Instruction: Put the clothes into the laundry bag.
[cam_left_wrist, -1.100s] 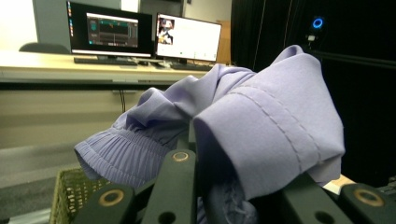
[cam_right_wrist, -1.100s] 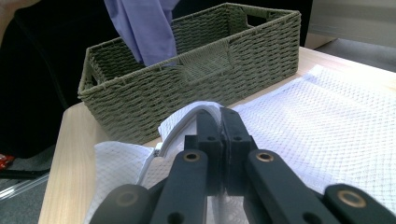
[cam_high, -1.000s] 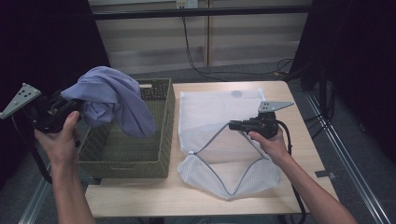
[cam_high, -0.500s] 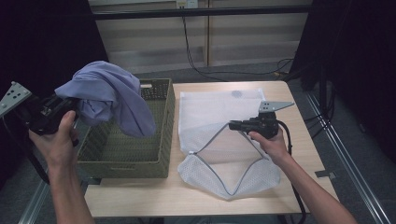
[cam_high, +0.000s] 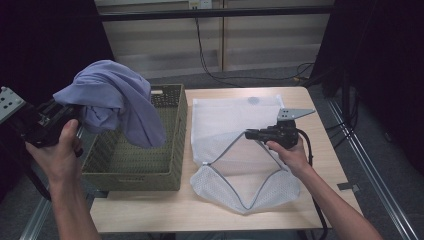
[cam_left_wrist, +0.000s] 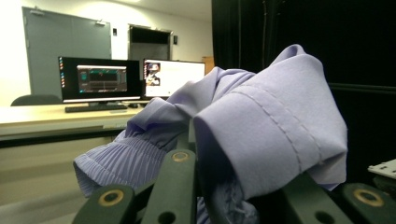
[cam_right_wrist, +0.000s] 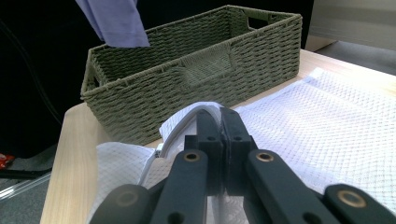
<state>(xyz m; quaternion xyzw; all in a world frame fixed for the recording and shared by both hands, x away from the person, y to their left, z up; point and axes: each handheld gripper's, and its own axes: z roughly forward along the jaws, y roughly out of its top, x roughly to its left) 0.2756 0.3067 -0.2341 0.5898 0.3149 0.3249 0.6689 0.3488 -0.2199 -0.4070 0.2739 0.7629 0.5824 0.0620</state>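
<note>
Above the woven basket (cam_high: 135, 160), the left gripper (cam_high: 75, 114) pinching the lavender shirt (cam_high: 117, 102) should swing toward the mesh laundry bag (cam_high: 240, 150), whose zipper edge the right gripper (cam_high: 248, 134) clamps open.

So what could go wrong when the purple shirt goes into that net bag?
The purple shirt hangs loosely from the left gripper, so it might snag on the basket rim or slip out. The right gripper pinches just one edge of the mesh bag; its opening could sag shut. A dangling sleeve might miss the opening too.
</note>
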